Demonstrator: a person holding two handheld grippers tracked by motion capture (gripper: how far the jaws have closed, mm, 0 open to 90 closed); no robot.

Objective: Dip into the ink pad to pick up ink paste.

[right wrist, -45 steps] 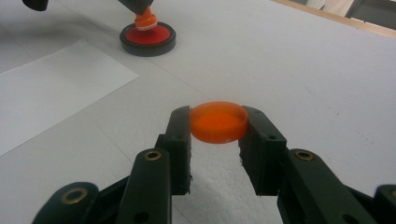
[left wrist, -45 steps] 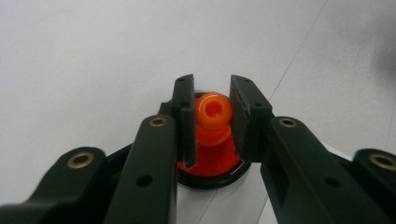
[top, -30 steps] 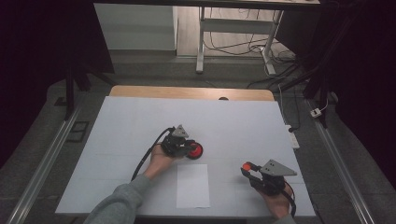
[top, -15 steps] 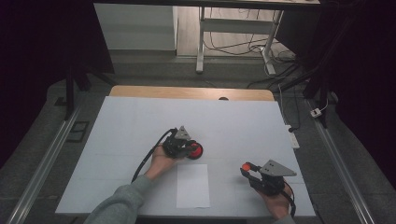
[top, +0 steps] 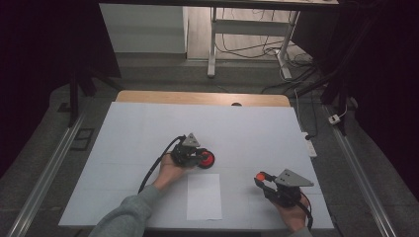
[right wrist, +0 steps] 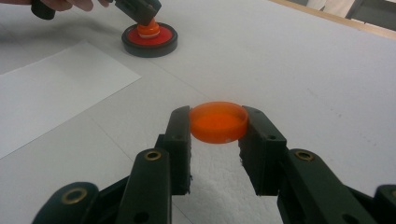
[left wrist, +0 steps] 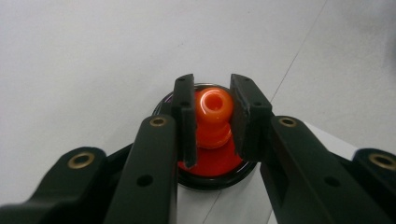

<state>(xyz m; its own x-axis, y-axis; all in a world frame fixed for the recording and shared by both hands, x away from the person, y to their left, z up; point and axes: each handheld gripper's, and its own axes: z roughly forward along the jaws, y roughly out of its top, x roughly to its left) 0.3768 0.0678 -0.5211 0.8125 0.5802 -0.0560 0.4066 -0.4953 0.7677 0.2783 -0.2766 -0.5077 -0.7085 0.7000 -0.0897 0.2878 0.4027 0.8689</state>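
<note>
Left tool (left wrist: 208,122) pinching the upright knob (left wrist: 214,112) frame centre; right tool (right wrist: 217,125) pinching the cap (right wrist: 218,121), lower right of it.

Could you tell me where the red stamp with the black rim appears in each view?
High view: stamp at table centre, above the white paper.
Left gripper view: stamp centred, knob between the jaws.
Right gripper view: stamp upper left.
Shared landmark: the white paper.
</note>
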